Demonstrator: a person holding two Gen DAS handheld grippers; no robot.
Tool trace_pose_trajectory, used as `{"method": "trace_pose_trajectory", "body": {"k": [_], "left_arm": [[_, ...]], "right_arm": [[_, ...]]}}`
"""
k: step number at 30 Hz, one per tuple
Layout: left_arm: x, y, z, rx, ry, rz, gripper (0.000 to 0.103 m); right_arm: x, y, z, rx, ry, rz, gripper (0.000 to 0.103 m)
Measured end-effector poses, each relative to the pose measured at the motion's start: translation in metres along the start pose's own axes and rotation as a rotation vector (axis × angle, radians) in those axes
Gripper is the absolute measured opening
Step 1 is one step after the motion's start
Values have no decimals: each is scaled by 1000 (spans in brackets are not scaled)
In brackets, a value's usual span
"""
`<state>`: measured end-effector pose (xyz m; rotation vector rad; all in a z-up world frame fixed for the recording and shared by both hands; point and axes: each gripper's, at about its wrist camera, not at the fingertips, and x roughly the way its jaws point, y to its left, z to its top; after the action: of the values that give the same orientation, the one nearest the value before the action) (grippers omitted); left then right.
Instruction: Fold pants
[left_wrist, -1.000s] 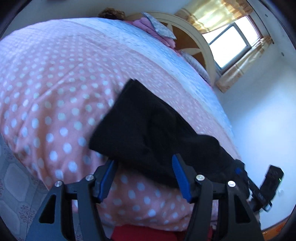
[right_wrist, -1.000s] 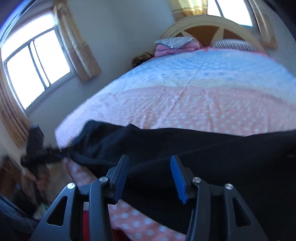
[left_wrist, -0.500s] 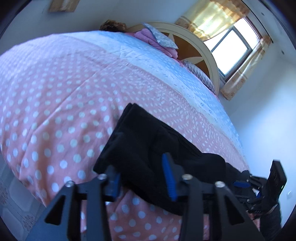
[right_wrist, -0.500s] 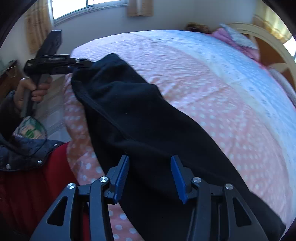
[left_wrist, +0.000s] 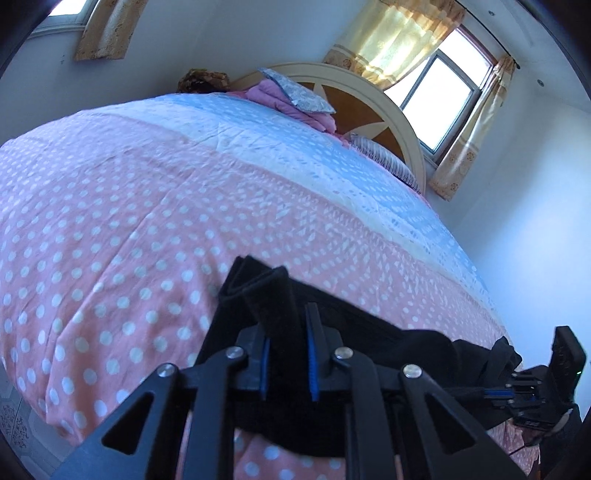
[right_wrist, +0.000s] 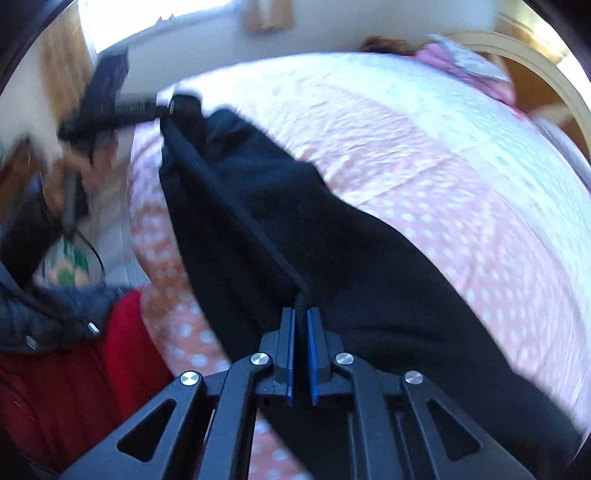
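Observation:
Black pants (left_wrist: 388, 332) lie across the near edge of a pink polka-dot quilt (left_wrist: 147, 221). My left gripper (left_wrist: 288, 325) is closing, and its blue pads press on a bunched end of the fabric that stands up between them. In the right wrist view the pants (right_wrist: 332, 240) stretch diagonally over the quilt (right_wrist: 461, 166). My right gripper (right_wrist: 301, 317) is closing too, pinching a corded seam at the pants' edge. Each gripper shows in the other's view: the right gripper (left_wrist: 498, 393) at the far right, the left gripper (right_wrist: 162, 107) blurred at the upper left, a hand (right_wrist: 74, 166) holding it.
A cream headboard (left_wrist: 369, 96) stands at the far end of the bed, with folded pink bedding (left_wrist: 295, 99) and a striped pillow (left_wrist: 384, 158) before it. A curtained window (left_wrist: 439, 103) is beyond. A person's red garment (right_wrist: 55, 387) is close at the bed's near edge.
Both grippers went from open around the pants to shut on them. The left gripper rose a little with a bunched end. The right view swung round along the pants' length.

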<state>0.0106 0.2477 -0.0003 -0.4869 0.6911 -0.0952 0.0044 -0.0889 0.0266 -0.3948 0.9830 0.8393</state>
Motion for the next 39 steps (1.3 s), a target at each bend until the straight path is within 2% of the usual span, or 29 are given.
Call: {"method": "trace_pose_trajectory", "body": {"k": [2,5,8,9,11,13,14,16,17,18,19,20,21,23,26,29,31,35,37,39], "left_arm": [[0,13,-12,-31,37,20,17],[-5,24,-26,-40,73,49,17],[-16,28,-23,-30,75,77,24],[-19,29,-20,-31,70,96,30],[-33,29,-9,-12,11,187,33],[-43,29,-3,24,-35,282,33],[-47,27,-2,37,-49,306,33],[-49,19,-8,66,-49,293,33],[-48,11,-13,98,-44,281,33],[-46,2,-19,136,-42,272,33],[-44,-10,-26,183,-42,266,33],[-41,-22,-33,225,-38,255,33],[-38,-31,-39,262,-29,244,34],[-28,-44,-51,319,-8,253,34],[-15,-43,-55,315,20,266,34],[-11,-39,-53,299,9,266,34],[-10,-41,-53,309,8,270,34],[-8,-43,-59,346,-11,285,36],[-4,-44,-58,342,-17,289,39],[-1,-46,-57,339,-18,288,47]], "right_arm": [[-10,7,-12,33,-20,16,6],[4,26,-35,15,60,39,6],[8,31,-43,40,64,113,6],[9,30,-44,60,81,146,7],[7,28,-40,98,96,194,7],[-6,24,-34,127,28,258,7],[-19,20,-27,152,-51,301,7],[-35,12,-14,193,-166,342,10],[-40,3,-4,220,-227,355,14],[-38,-5,4,239,-259,346,38],[-33,-11,13,251,-283,317,68],[-29,-15,18,254,-303,294,76],[-21,-21,26,247,-330,287,77],[-3,-35,42,252,-300,284,77],[26,-45,64,231,-220,329,77],[50,-43,82,136,-119,260,77],[59,-42,79,137,-42,265,77],[49,-28,56,123,72,332,77],[44,-18,51,90,81,332,77],[39,-13,50,93,76,344,79]]}}
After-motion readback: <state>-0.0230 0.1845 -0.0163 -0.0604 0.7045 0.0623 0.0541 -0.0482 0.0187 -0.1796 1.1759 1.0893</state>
